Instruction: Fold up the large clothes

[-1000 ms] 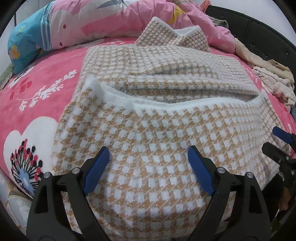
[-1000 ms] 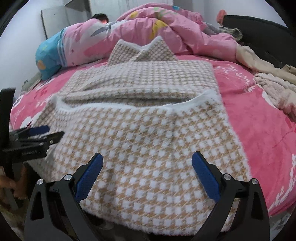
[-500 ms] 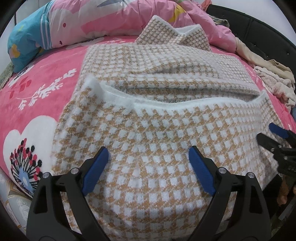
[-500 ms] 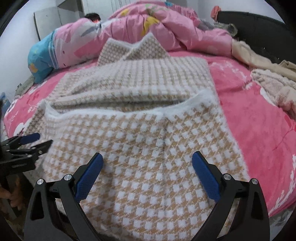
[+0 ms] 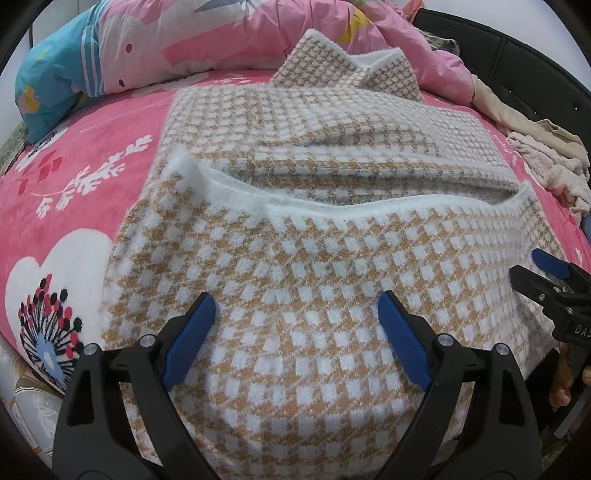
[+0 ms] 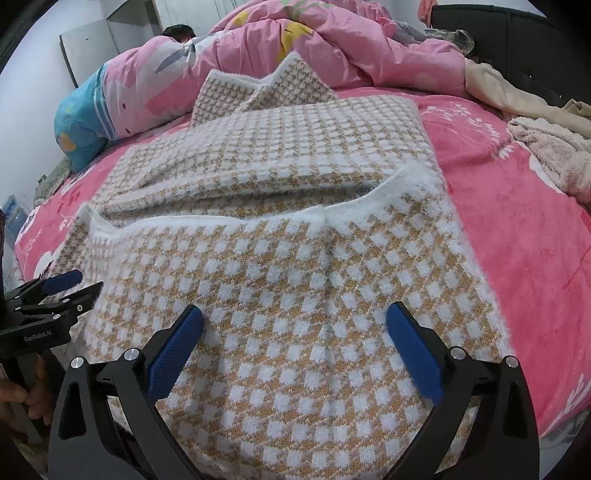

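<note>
A large tan-and-white checked knit garment (image 5: 303, 266) (image 6: 295, 280) lies on the pink bed, its near part folded up over the rest with a fluffy white hem (image 5: 369, 208) across the middle. My left gripper (image 5: 295, 317) hovers open over the near left part of the fold, nothing between its blue pads. Over the near right part my right gripper (image 6: 295, 332) also stands open and empty. Each gripper shows at the other view's edge: the right one (image 5: 535, 273), the left one (image 6: 74, 288). The garment's nearest edge hangs over the bed's edge, hidden below the jaws.
A pink floral bedspread (image 5: 74, 192) (image 6: 517, 229) covers the bed. A bunched pink quilt (image 6: 332, 40) and a blue-ended pillow (image 5: 51, 81) lie at the back. Beige clothes (image 6: 546, 147) are heaped at the right, by a dark headboard (image 6: 517, 33).
The right gripper has shifted a little across the garment toward the left one and sunk slightly, so it shows nearer in the left view. The left gripper and the garment have stayed put.
</note>
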A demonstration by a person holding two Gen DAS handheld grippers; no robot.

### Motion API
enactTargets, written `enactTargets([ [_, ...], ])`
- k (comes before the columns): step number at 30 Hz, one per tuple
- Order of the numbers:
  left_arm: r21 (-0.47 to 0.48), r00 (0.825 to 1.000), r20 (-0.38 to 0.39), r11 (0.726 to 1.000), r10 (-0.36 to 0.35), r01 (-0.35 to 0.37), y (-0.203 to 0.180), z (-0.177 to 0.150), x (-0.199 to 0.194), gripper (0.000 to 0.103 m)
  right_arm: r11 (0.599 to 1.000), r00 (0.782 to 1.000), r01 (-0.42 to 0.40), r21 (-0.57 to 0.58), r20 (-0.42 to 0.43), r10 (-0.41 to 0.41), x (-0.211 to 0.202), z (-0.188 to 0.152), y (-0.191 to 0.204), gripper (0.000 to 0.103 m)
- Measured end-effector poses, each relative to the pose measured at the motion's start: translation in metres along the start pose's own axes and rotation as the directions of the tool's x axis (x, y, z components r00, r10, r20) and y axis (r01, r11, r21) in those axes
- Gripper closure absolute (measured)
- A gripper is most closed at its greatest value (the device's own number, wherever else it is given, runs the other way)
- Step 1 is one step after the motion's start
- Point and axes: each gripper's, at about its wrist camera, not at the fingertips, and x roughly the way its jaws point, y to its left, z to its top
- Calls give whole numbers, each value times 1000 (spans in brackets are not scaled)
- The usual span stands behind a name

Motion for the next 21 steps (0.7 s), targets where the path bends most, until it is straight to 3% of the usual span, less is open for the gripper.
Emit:
enactTargets([
  [21,0,1000,0,1000,0,0,1,0,3,15,1000,1000,2,0,-3,-2,1,0,1,6],
])
